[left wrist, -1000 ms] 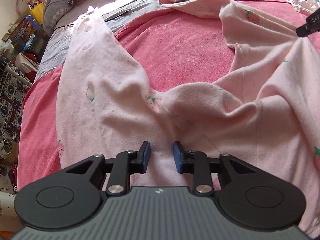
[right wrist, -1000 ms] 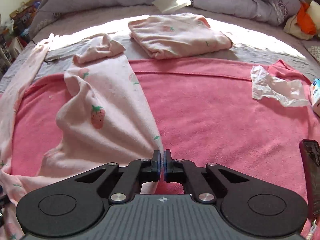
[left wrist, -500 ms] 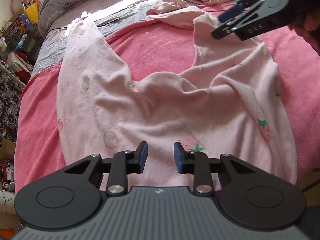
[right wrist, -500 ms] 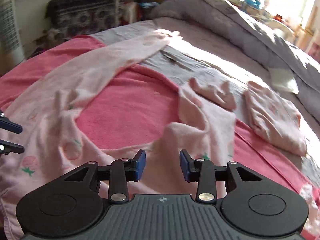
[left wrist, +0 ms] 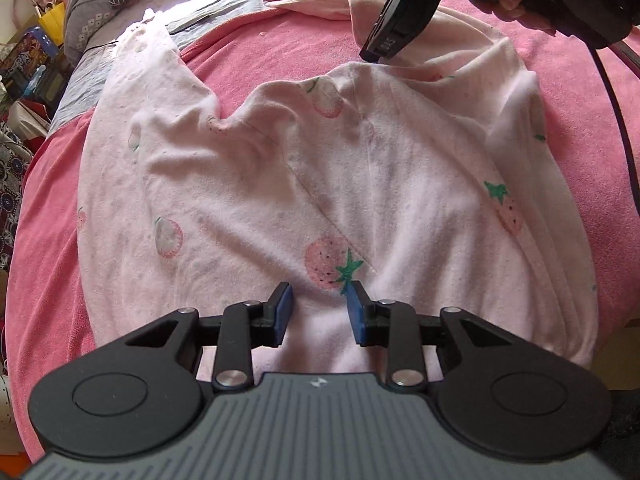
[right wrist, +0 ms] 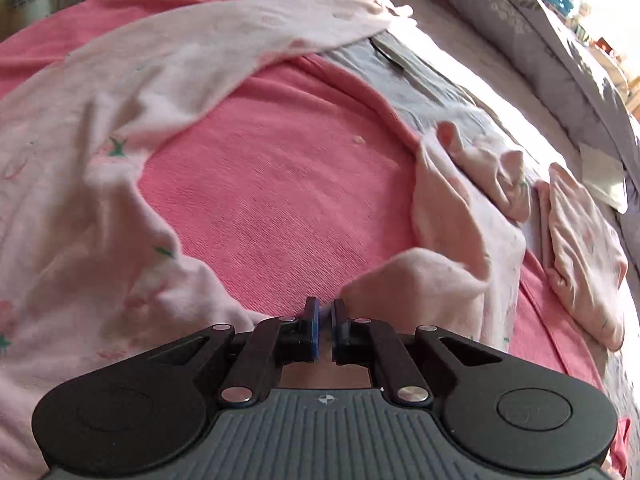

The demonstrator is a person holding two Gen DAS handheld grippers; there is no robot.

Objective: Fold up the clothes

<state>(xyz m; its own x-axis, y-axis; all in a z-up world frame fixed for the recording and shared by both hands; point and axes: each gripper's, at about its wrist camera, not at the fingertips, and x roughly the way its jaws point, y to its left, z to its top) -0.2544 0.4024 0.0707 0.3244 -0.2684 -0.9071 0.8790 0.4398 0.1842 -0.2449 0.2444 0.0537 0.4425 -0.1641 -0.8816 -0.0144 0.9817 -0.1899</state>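
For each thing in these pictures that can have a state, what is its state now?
left gripper: open, over the waist end of the pants, holding nothing.
right gripper: almost shut, pinching the fabric at the crotch of the pants.
strawberry pants: unfolded, wrinkled, legs spread apart on the pink blanket.
folded pink garment: already folded, lying further back on the bed.

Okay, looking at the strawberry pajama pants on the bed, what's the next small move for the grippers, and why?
Probably close the left gripper on the waist fabric of the pajama pants lying between its open fingers. The right gripper already looks pinched near the crotch, so a second grip would let both lift the pants and fold one leg over the other.
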